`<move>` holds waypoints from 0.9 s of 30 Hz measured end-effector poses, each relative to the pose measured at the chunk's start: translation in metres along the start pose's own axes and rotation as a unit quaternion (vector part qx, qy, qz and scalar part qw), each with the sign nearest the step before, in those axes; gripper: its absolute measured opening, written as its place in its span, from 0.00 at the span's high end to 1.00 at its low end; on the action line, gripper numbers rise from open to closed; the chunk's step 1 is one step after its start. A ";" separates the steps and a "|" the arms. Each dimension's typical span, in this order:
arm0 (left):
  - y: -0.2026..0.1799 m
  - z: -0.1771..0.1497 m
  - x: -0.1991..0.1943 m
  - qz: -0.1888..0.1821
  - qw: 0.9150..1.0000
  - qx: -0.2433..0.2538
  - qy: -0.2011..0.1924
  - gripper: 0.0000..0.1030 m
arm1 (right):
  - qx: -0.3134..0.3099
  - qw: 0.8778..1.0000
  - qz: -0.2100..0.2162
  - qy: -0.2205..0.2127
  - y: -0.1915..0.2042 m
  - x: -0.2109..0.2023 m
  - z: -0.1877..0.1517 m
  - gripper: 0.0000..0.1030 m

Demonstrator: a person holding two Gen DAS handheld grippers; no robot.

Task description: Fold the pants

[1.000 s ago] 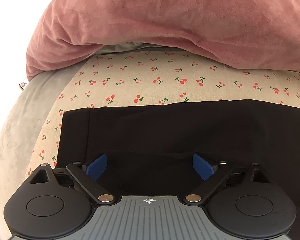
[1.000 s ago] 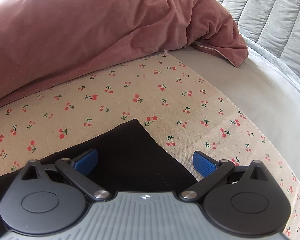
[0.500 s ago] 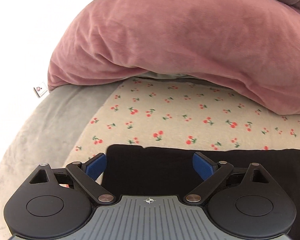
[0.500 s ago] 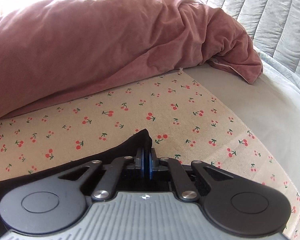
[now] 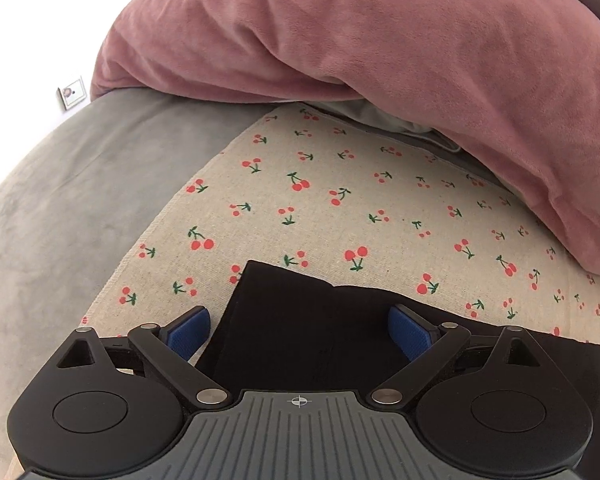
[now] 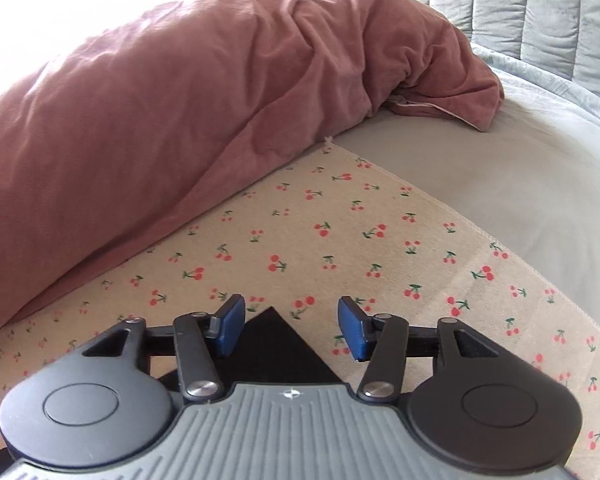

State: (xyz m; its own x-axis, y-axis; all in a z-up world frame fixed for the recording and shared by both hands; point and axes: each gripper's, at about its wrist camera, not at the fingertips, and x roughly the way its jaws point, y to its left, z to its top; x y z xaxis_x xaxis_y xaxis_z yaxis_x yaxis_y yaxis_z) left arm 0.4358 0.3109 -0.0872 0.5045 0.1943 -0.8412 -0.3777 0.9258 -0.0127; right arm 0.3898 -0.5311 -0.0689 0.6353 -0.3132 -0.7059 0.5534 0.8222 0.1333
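Black pants [image 5: 292, 320] lie flat on a cherry-print cloth [image 5: 340, 200] spread over a bed. In the left wrist view a squared end of the pants reaches up between the blue pads, and my left gripper [image 5: 299, 330] is open above it, its pads clear of the fabric. In the right wrist view a pointed corner of the pants [image 6: 278, 344] lies between the fingers of my right gripper [image 6: 291, 327]. Its jaws are opening and neither pad presses on the cloth.
A bulky dusty-pink duvet [image 6: 180, 120] is heaped along the far side of the cherry-print cloth [image 6: 380, 240]. A grey sheet [image 5: 60, 200] covers the mattress around it. A padded grey headboard [image 6: 500, 8] rises at the back right.
My right gripper shut on the corner of the pants, then opened again and let it lie. The left gripper slid left along the pants to their end, staying open.
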 end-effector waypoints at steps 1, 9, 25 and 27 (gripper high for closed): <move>-0.003 -0.001 0.001 0.001 1.000 0.005 -0.003 0.07 | -0.025 1.000 -0.008 0.013 0.011 0.007 -0.003 0.45; 0.008 -0.007 -0.023 -0.056 0.998 -0.016 -0.024 0.85 | -0.100 0.993 -0.061 -0.002 0.030 -0.012 -0.013 1.00; 0.115 -0.125 -0.221 -0.180 0.976 -0.009 -0.122 0.91 | -0.096 0.971 0.066 -0.211 -0.106 -0.307 -0.024 1.00; 0.121 -0.167 -0.210 -0.166 0.982 0.018 -0.089 0.90 | -0.090 0.984 0.046 -0.146 -0.140 -0.289 -0.070 1.00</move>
State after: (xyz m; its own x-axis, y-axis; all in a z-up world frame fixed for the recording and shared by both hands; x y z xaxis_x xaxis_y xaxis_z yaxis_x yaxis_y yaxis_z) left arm 0.1545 0.3285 -0.0023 0.7234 -0.0695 -0.6869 -0.1432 0.9581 -0.2479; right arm 0.0906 -0.5220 0.0677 0.8205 -0.3353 -0.4630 0.3989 0.9160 0.0436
